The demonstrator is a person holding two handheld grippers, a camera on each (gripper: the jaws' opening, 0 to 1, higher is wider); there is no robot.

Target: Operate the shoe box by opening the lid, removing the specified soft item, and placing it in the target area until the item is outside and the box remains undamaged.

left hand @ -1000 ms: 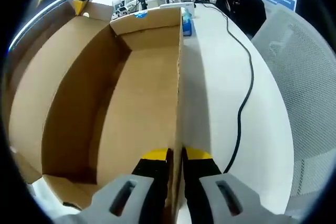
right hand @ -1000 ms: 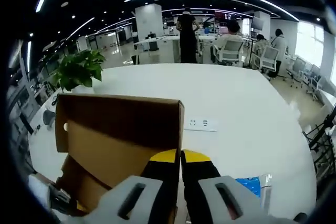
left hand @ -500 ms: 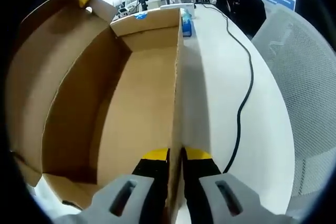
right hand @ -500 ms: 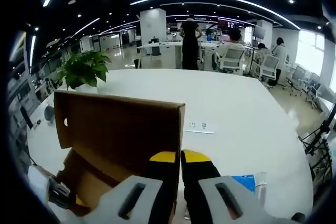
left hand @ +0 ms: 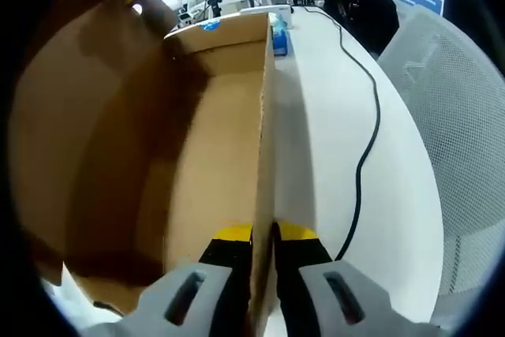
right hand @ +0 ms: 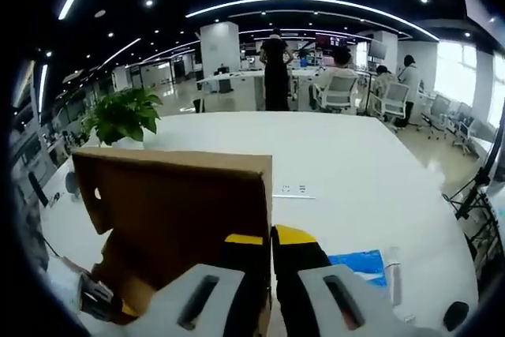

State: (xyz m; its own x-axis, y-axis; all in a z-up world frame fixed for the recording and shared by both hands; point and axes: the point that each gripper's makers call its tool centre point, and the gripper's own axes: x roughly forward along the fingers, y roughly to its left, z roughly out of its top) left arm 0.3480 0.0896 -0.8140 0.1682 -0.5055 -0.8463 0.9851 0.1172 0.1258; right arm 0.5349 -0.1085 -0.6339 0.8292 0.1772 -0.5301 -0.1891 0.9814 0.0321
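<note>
Two grippers hold the shoe box (left hand: 213, 155) while its lid (left hand: 71, 116) swings up.

The left gripper (left hand: 263, 234) is pinched tight on the box's side wall, nearest the black cable (left hand: 367, 147). The right gripper (right hand: 263, 238) is pinched tight on the lid's edge (right hand: 181, 203). The lid stands higher than a moment ago, so the box is nearly open. I cannot see the soft item inside the box yet.
</note>
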